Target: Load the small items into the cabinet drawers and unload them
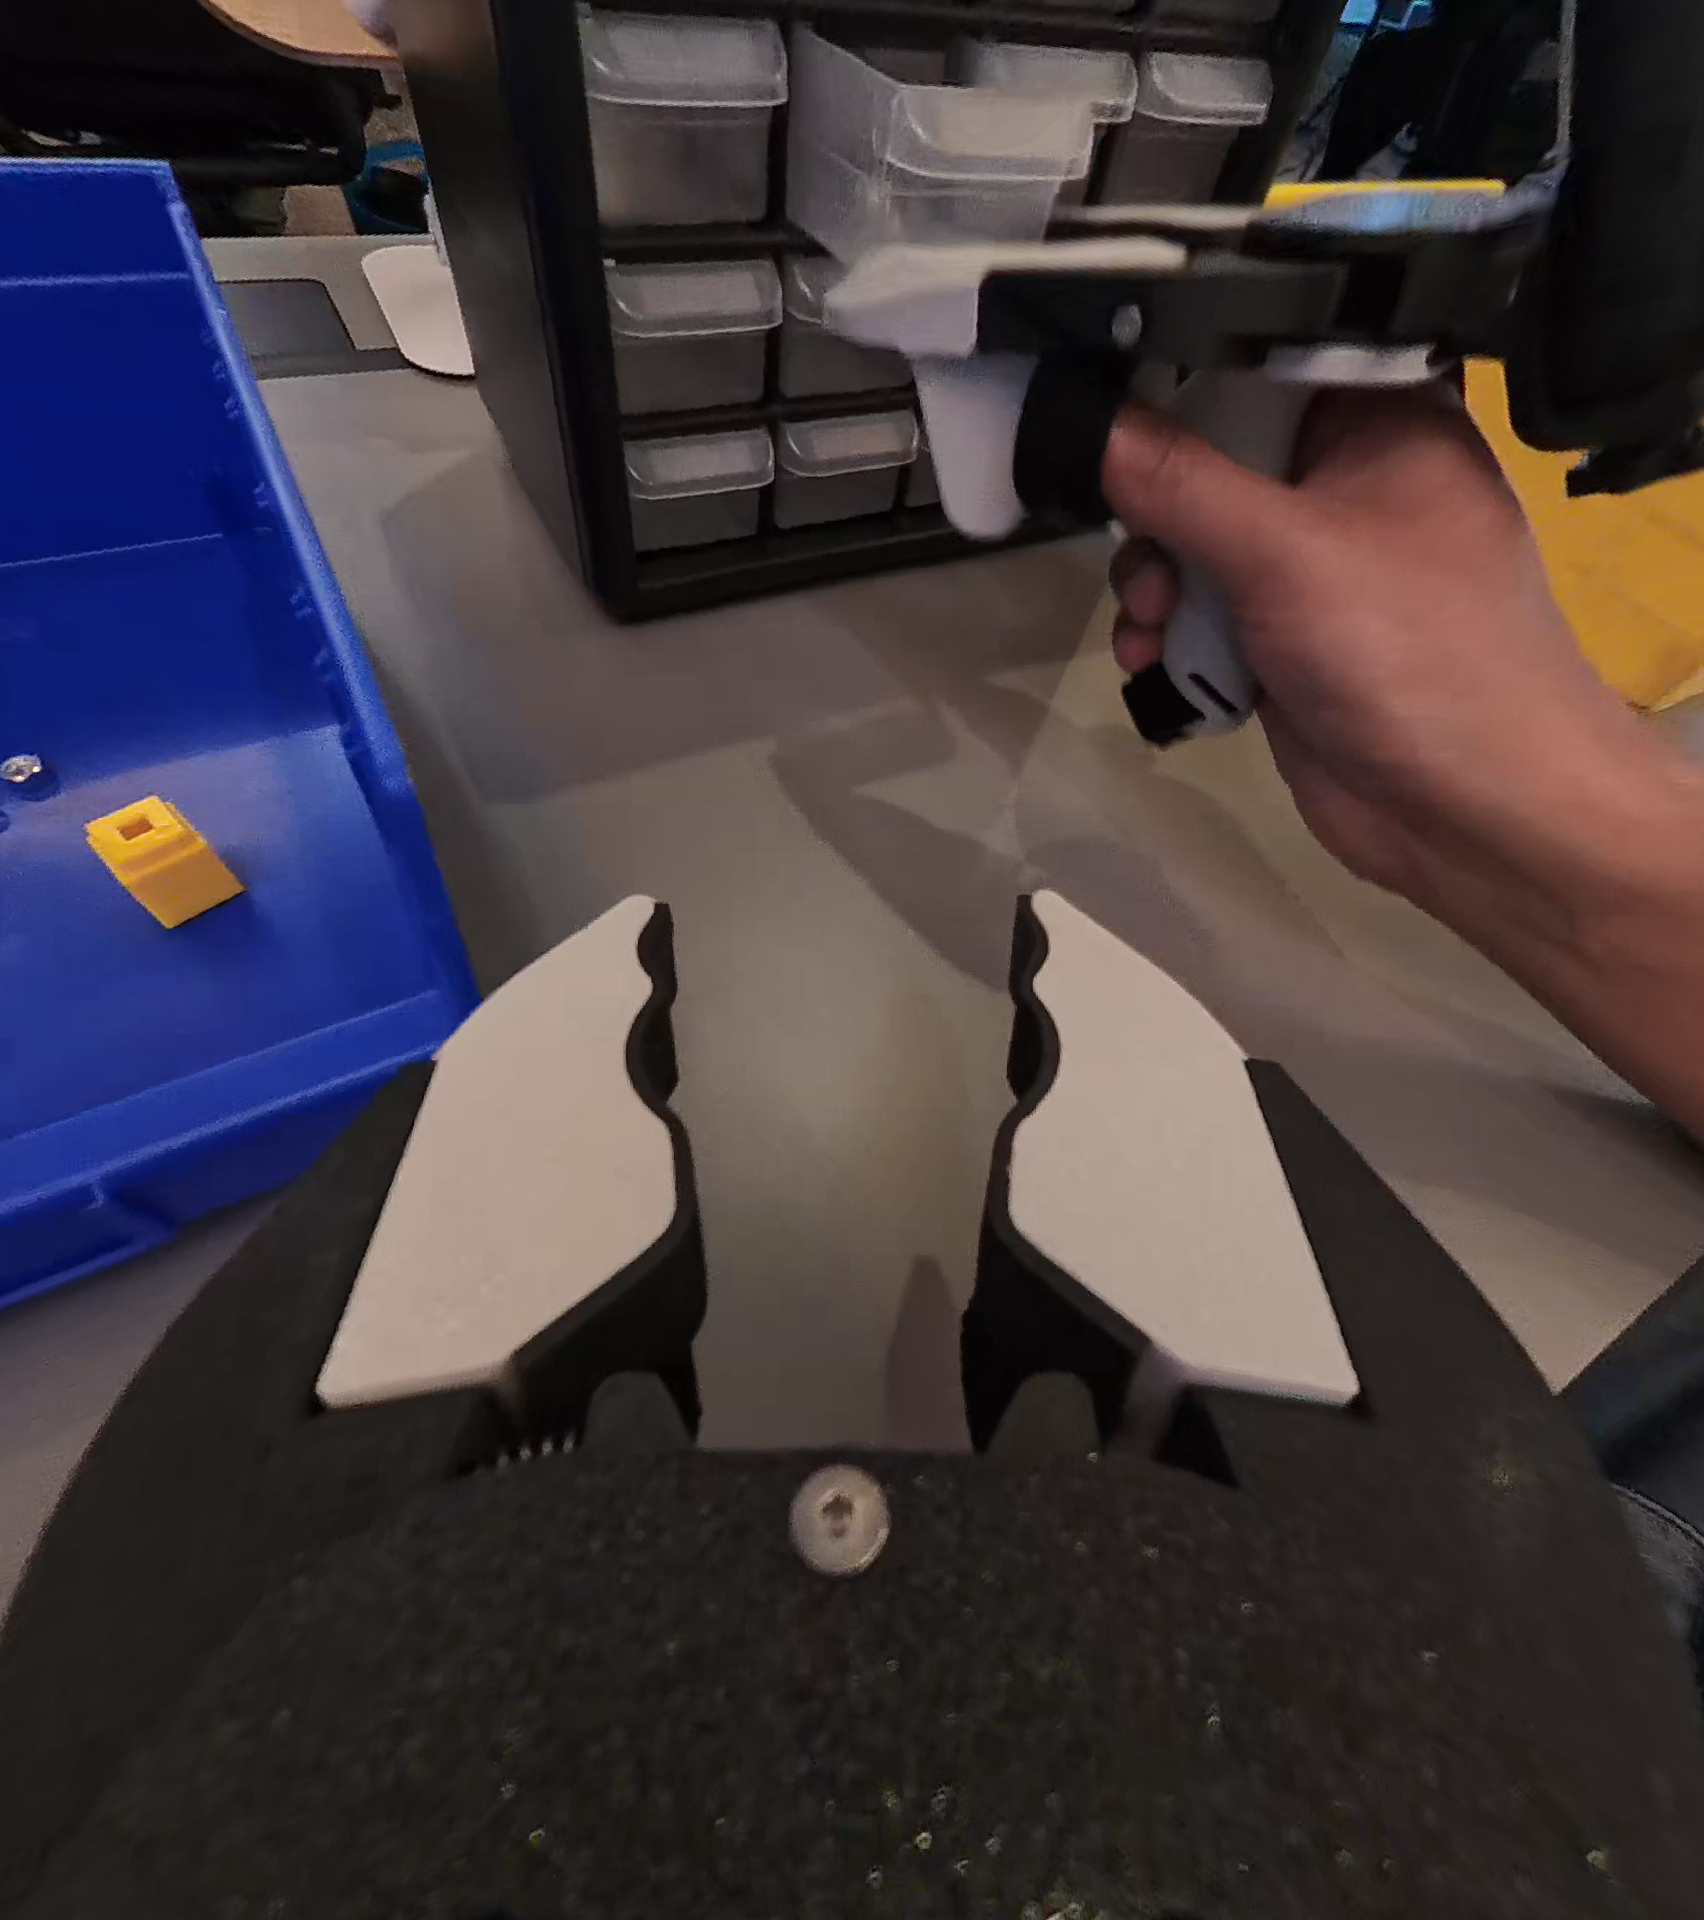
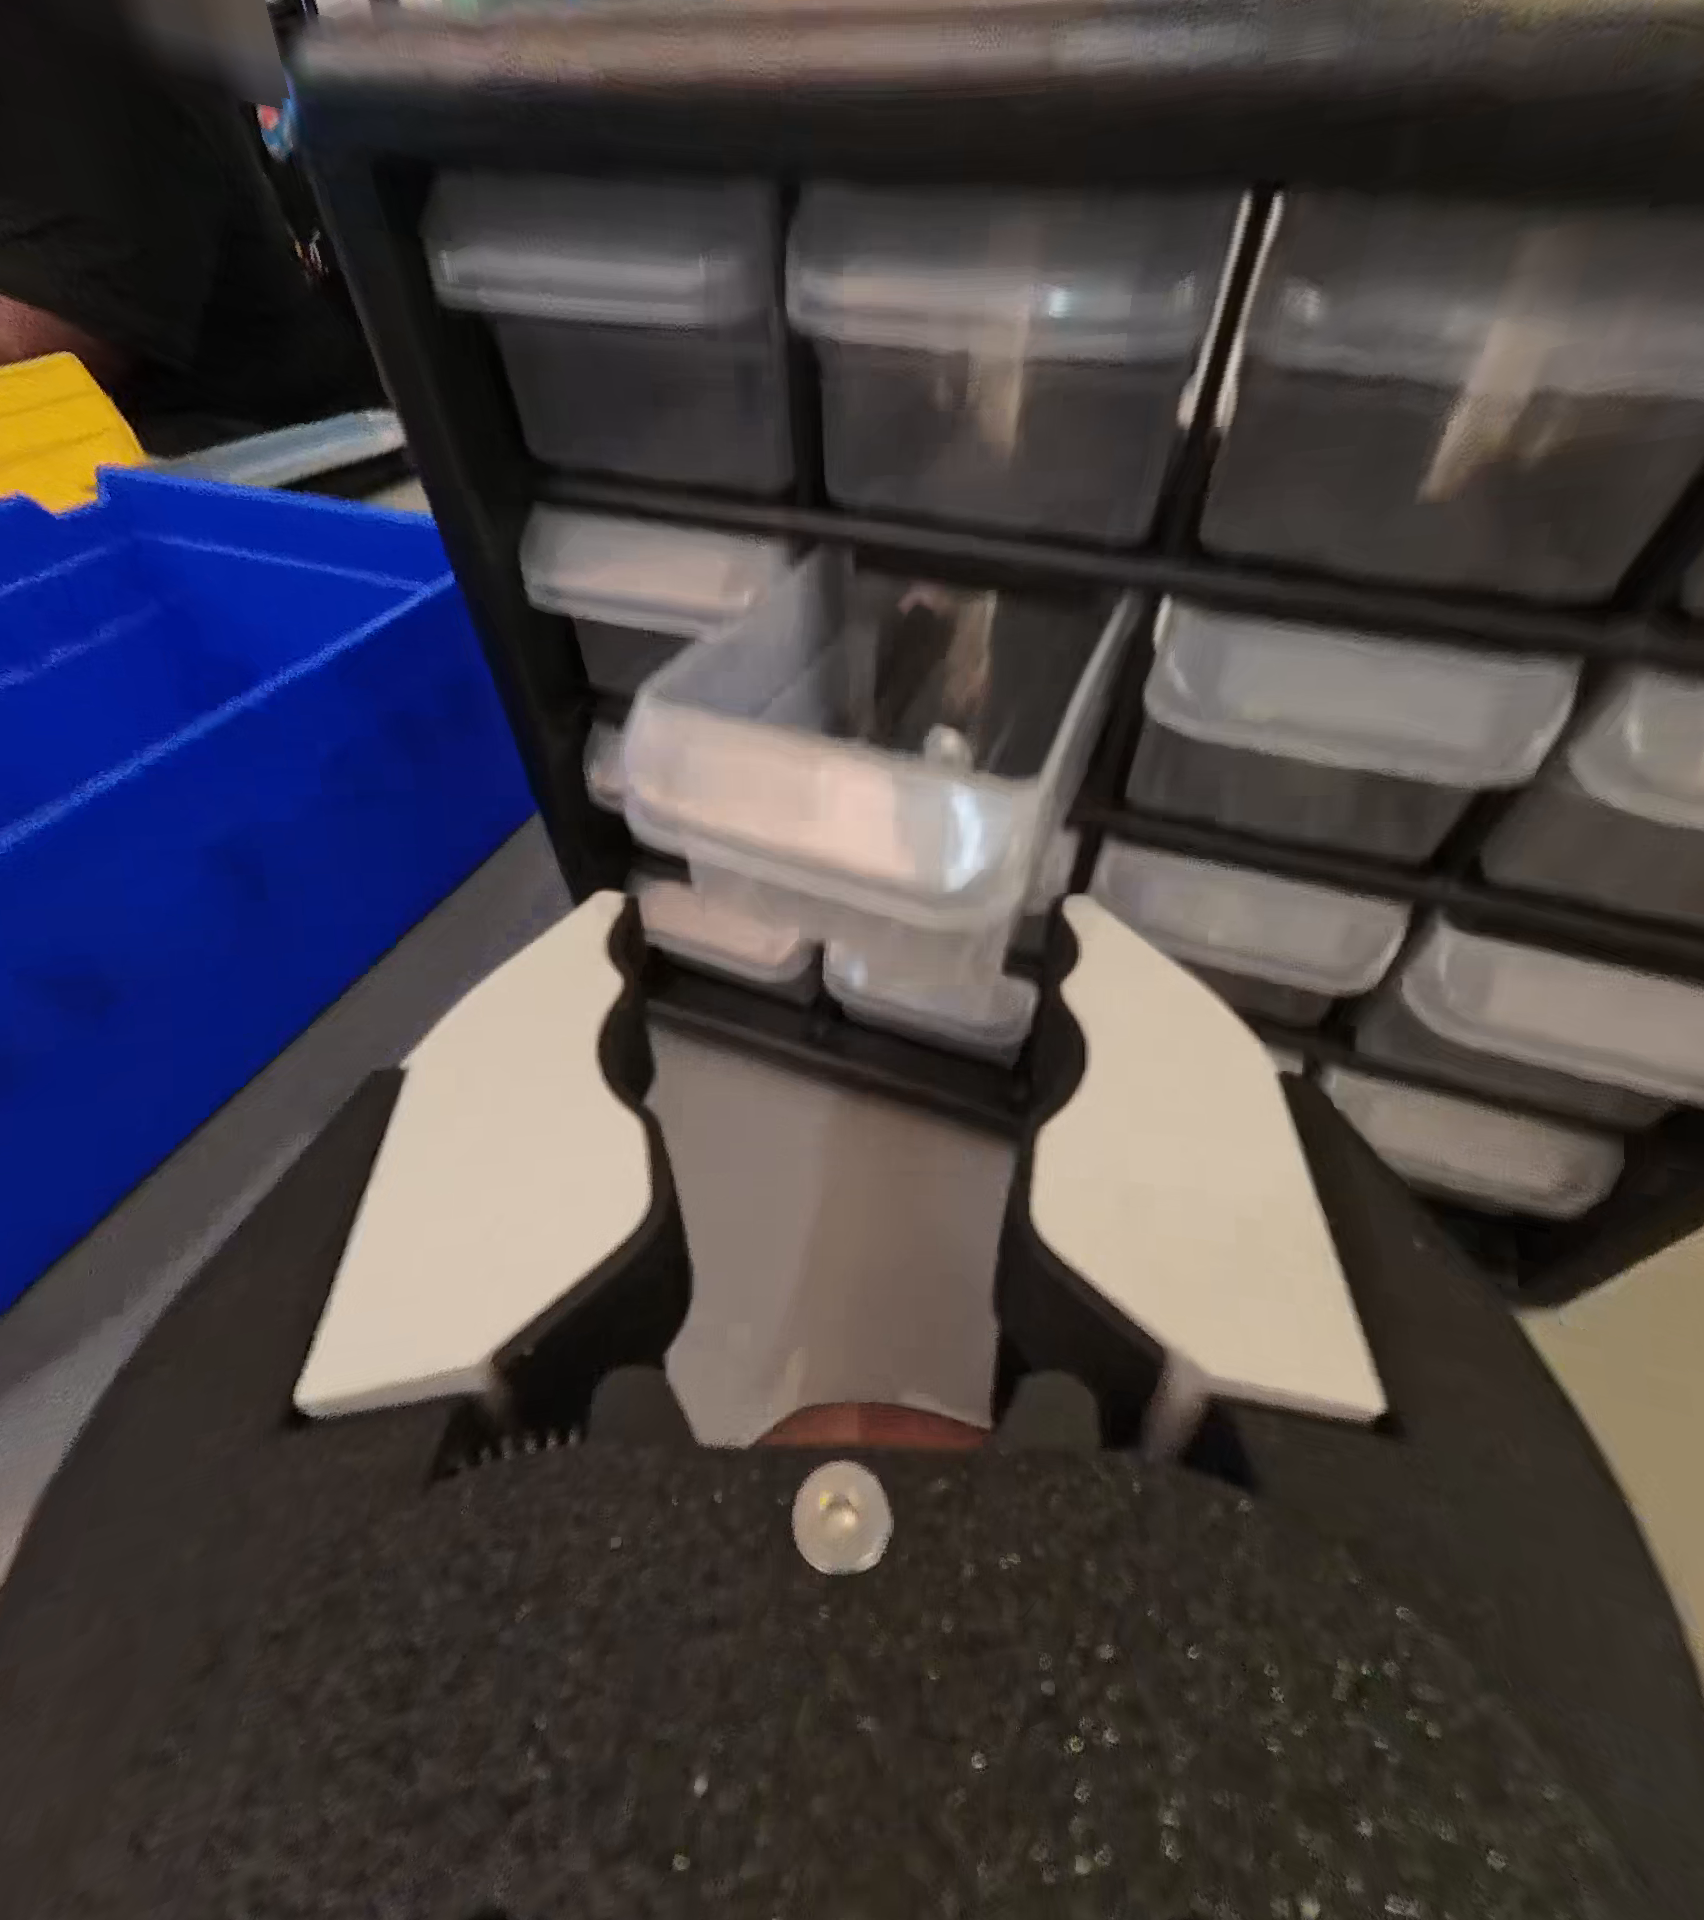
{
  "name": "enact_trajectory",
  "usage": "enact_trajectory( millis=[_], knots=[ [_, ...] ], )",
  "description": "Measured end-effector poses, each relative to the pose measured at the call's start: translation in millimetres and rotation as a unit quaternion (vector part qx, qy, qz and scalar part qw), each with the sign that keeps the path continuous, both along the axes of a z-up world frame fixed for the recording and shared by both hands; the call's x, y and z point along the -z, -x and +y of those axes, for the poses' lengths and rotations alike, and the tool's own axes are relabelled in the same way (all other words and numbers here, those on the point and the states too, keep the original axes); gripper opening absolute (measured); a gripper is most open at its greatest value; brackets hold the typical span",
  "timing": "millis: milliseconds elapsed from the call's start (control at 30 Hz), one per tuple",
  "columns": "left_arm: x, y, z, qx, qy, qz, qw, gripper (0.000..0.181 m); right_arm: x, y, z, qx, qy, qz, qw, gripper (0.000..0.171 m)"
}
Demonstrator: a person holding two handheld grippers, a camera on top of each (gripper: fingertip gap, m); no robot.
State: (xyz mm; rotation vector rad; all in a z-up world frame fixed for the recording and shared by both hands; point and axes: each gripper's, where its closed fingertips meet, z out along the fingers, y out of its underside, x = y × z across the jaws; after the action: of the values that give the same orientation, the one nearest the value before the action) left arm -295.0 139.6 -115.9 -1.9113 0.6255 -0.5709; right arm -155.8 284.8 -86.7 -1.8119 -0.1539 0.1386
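Grey tabletop carries the whole setup, with dim room clutter behind. One clear drawer of the black cabinet is pulled out, directly ahead of and just above the right gripper. A small shiny item is seen inside it, too blurred to identify. The right gripper's jaws are spread and empty, lined up just short of the drawer front, judged ready for either a reach inside or a push shut. It is held by a hand, seen from the left view.

The left gripper is likewise spread and empty, held low over bare table, well back from the cabinet, apparently kept clear of the other's work. To its left a blue bin is set, holding a yellow block, a small clear bead and an orange piece at the edge. A yellow bin lies to the far right.
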Motion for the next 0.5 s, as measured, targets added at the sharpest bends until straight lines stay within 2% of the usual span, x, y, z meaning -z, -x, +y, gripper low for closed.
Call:
enact_trajectory(
  millis=[33, 100, 133, 233, 500],
  knots=[
    [-1, -1, 0, 0.001, -0.002, 0.002, 1.000, 0.062, 6, -1, -7, 0.000, 0.002, 0.002, 1.000, 0.061],
    [-1, -4, 0, 0.006, -0.002, 0.002, 1.000, 0.062, 5, -1, -21, -0.011, -0.019, 0.009, 1.000, 0.022],
    [-1, -6, 0, 0.009, 0.000, 0.001, 1.000, 0.061, 0, 0, -26, -0.014, -0.039, 0.011, 0.999, 0.010],
    [0, -12, 0, 0.020, 0.008, -0.003, 1.000, 0.061, -11, -3, -24, -0.001, -0.061, -0.007, 0.998, 0.009],
    [0, -14, -1, 0.022, -0.004, 0.018, 1.000, 0.061, -17, -3, 17, 0.007, -0.047, -0.009, 0.999, 0.011]
  ],
)
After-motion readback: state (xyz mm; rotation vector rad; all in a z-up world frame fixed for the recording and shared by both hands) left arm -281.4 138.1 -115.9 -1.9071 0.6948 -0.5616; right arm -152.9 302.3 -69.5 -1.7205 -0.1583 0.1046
